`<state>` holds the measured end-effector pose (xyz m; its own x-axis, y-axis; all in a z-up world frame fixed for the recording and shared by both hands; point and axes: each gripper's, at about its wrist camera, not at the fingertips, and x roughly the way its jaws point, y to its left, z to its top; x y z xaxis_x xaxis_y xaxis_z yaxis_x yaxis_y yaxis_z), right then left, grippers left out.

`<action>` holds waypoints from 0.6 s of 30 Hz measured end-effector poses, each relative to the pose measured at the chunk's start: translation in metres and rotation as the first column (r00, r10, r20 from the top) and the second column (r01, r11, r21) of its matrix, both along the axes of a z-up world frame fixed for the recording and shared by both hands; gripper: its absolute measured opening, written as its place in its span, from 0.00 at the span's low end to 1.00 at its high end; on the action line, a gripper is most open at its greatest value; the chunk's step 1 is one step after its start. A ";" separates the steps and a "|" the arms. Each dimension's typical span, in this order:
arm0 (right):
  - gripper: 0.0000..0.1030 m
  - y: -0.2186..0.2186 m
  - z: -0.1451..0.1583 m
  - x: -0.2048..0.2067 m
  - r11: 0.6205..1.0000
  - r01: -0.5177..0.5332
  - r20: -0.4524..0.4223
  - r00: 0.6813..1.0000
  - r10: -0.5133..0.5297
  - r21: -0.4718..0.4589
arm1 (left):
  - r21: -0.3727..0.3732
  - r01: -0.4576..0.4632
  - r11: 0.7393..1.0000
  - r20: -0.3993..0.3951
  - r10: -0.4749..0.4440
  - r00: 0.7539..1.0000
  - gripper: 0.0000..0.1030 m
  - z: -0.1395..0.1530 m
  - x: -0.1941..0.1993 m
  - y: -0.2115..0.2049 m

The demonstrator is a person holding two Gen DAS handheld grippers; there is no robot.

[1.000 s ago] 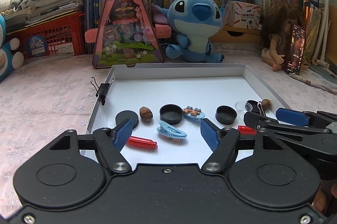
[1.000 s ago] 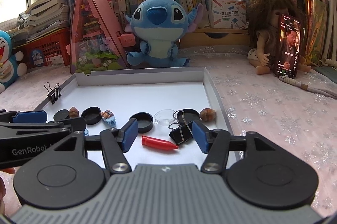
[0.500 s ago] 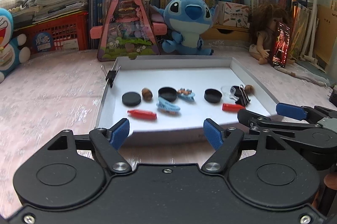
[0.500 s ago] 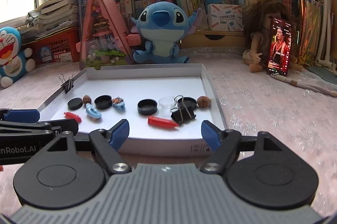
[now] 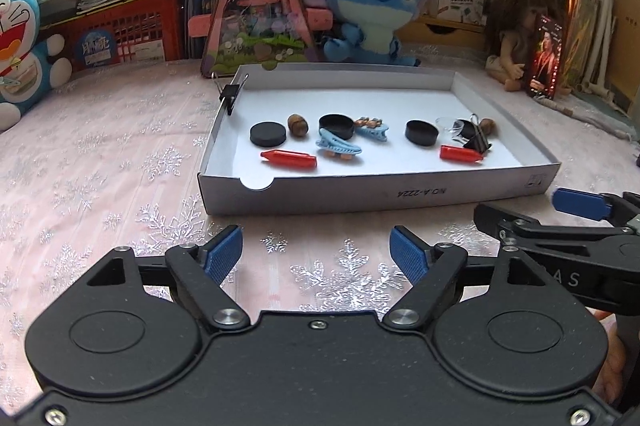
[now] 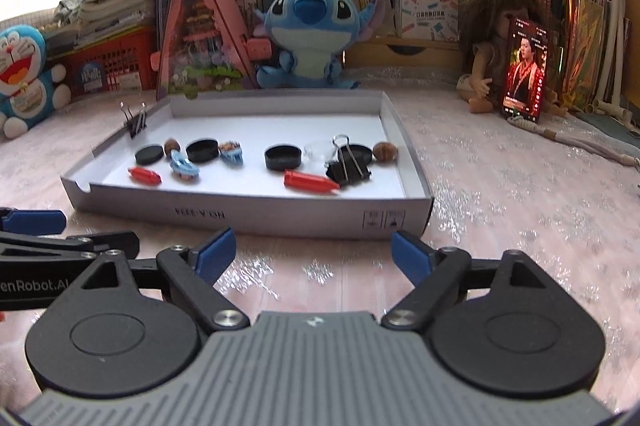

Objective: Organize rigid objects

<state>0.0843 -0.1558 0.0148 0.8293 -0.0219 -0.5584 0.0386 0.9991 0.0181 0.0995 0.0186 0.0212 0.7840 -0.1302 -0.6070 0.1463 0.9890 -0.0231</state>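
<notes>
Change since a second ago: both claws are now sitting back from the white cardboard tray (image 5: 380, 191), over the snowflake tablecloth (image 5: 120, 153); earlier their blue pads were reaching in over the tray floor among the items. The jaws of both have just been opening, with nothing between them.

Left gripper (image 5: 316, 256): released, holding nothing, pads hovering above bare cloth short of the tray's near wall. Right gripper (image 6: 314, 254): released wider, likewise holding nothing, and showing beside the left one in each wrist view.

Contents lying ahead of the claws, all inside the tray:
- Ahead-left of the left gripper: black disc (image 5: 268, 133), a nut (image 5: 298, 125) just beside it, black round lid (image 5: 337, 126), two blue hair clips (image 5: 338, 147) (image 5: 372, 129), and a red crayon-like piece (image 5: 288, 159) nearest the claw.
- Ahead-right of the left gripper, roughly straight ahead of the right one: second black lid (image 6: 283, 157), clear small cup (image 6: 318, 150), black binder clip (image 6: 348, 165) resting against a further black lid, a second nut (image 6: 385, 150) close to the tray's right wall, and a second red piece (image 6: 312, 182) nearest the claw.
- Far left: another binder clip (image 5: 231, 93) clamping the tray's left wall.

Beyond the tray: blue plush toy (image 6: 310, 33) and a pink triangular case (image 5: 256, 5).
</notes>
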 end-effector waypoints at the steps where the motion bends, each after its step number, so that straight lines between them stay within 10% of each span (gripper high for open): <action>1: 0.90 0.000 -0.002 0.002 1.000 0.003 -0.009 1.000 -0.003 -0.006 | 0.005 -0.005 1.000 -0.004 0.005 1.000 0.77 -0.002 0.002 0.000; 18: 1.00 -0.002 -0.011 0.014 1.000 0.007 -0.081 0.997 -0.006 0.005 | 0.020 -0.078 0.997 0.012 0.078 0.997 0.96 -0.021 0.016 0.007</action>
